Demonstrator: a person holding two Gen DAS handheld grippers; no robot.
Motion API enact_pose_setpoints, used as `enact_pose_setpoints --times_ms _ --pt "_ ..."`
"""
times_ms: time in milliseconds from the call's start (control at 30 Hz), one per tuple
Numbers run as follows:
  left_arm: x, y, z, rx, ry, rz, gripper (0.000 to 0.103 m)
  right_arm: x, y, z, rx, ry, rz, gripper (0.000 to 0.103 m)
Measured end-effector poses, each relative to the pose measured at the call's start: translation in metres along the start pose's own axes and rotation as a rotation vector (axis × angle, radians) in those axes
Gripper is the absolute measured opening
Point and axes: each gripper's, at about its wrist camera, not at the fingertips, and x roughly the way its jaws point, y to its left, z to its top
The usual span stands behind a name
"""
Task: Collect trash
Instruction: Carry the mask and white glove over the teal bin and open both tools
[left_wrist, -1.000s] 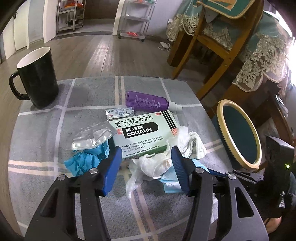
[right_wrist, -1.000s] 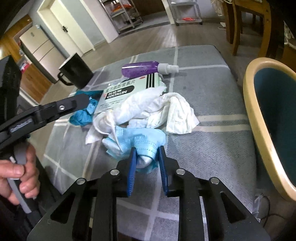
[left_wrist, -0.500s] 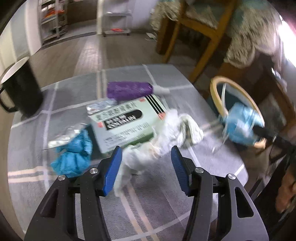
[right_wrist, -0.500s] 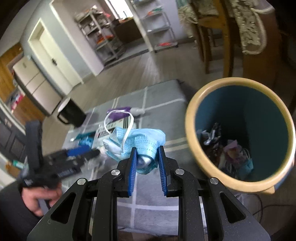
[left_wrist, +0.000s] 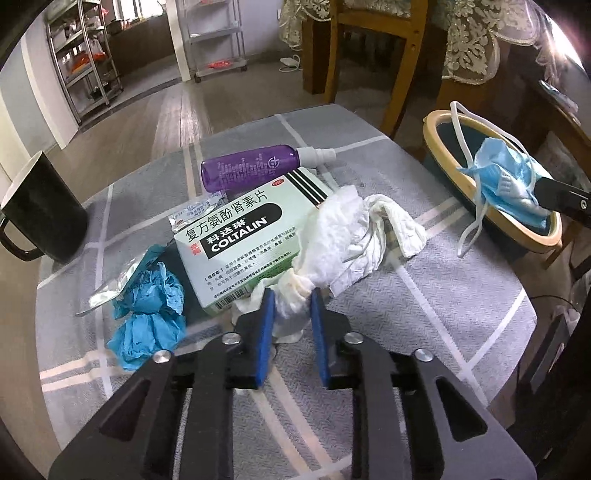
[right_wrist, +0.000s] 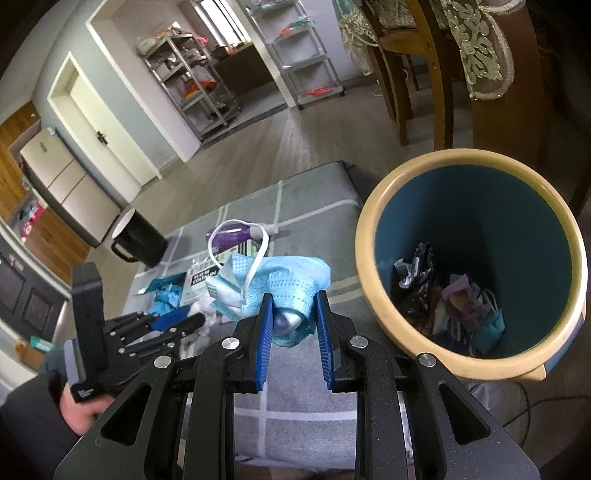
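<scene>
Since a second ago, left view: the left hand-held gripper (left_wrist: 289, 314) has dropped onto the soft, light tissue (left_wrist: 347, 236) on the surface (left_wrist: 443, 314), jaws closing around its twisted end; right view: the right hand-held gripper (right_wrist: 293, 325), clenched on the limp mask (right_wrist: 273, 280), has risen beside the bin (right_wrist: 373, 258).

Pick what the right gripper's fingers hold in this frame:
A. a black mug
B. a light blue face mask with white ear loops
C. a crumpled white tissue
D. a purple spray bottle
B. In the right wrist view the right gripper is clamped on the light blue face mask with white ear loops, held up beside the cream-rimmed teal trash bin; the white tissue, purple bottle and black mug are on the table.
</scene>
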Motion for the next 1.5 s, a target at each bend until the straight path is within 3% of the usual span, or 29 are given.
enact_pose_setpoints --times_ms 367,700,1100,1500 --pt "-0.042 0.02 0.007 -0.151 -0.101 -0.098 0.015 -0.01 -0.009 0.005 0.036 -0.038 0.0 0.024" --pt "-0.059 0.017 0.031 -0.296 -0.152 -0.312 0.015 -0.029 -0.03 0.012 0.103 -0.116 -0.062 0.024" --pt "-0.052 -0.052 0.066 -0.214 -0.145 -0.411 0.015 -0.049 -0.059 0.016 0.194 -0.194 -0.162 0.024" --pt "-0.028 -0.131 0.116 -0.134 -0.121 -0.459 0.016 -0.069 -0.102 0.013 0.313 -0.246 -0.246 0.024"
